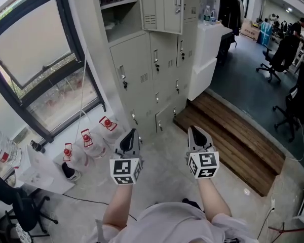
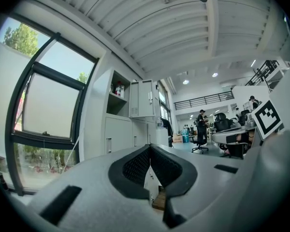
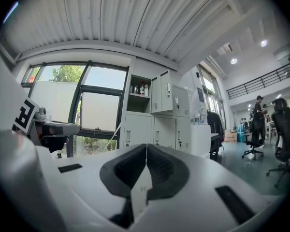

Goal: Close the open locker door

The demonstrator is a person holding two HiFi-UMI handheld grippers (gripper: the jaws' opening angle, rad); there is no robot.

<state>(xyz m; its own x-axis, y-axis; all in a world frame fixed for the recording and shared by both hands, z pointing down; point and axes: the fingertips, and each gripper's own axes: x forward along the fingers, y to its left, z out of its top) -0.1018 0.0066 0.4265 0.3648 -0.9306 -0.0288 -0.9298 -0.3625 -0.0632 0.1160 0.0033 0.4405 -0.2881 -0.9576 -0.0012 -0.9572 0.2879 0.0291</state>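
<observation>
A bank of grey lockers (image 1: 152,70) stands ahead of me against the wall. Its top-left compartment (image 1: 119,14) is open, with bottles on a shelf inside. The open locker door (image 1: 162,6) swings outward to the right of that compartment; it also shows in the left gripper view (image 2: 142,98) and the right gripper view (image 3: 162,93). My left gripper (image 1: 131,131) and right gripper (image 1: 194,129) are held side by side low over the floor, well short of the lockers. Both are shut with nothing between the jaws (image 2: 150,147) (image 3: 146,146).
A large window (image 1: 35,59) fills the left wall. Water jugs with red caps (image 1: 88,140) stand on the floor below it. A wooden step (image 1: 233,135) lies to the right of the lockers, with a white counter (image 1: 207,54) behind it. Office chairs (image 1: 278,59) and people are at the far right.
</observation>
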